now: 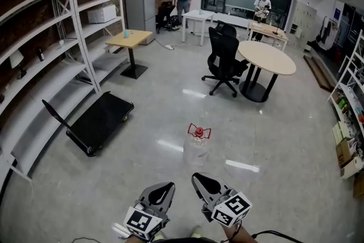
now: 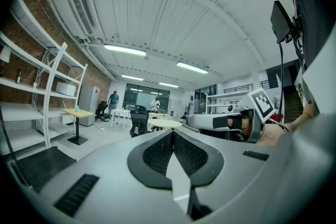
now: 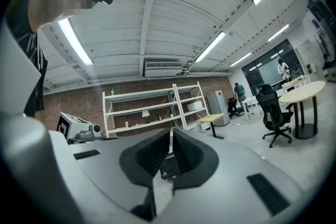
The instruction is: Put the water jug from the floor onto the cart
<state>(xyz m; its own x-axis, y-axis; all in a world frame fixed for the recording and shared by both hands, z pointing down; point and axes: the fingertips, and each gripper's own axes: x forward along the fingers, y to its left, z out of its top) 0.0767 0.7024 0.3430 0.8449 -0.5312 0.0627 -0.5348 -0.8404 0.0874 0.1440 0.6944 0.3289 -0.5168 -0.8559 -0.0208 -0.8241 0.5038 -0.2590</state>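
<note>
Note jaws shut and empty on left gripper and right gripper. Find water jug upright on floor just ahead, cart well apart leftward. Open wide, approach low, clamp red handle squarely before lifting.

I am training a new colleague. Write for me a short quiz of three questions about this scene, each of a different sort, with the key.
1. True or false: the water jug already stands on the cart.
2. In the head view, on which side of the jug is the cart? A) left B) right C) directly below
3. Fill in: the jaws of the left gripper and the right gripper are both ____.
Key: 1 false; 2 A; 3 shut.
</note>
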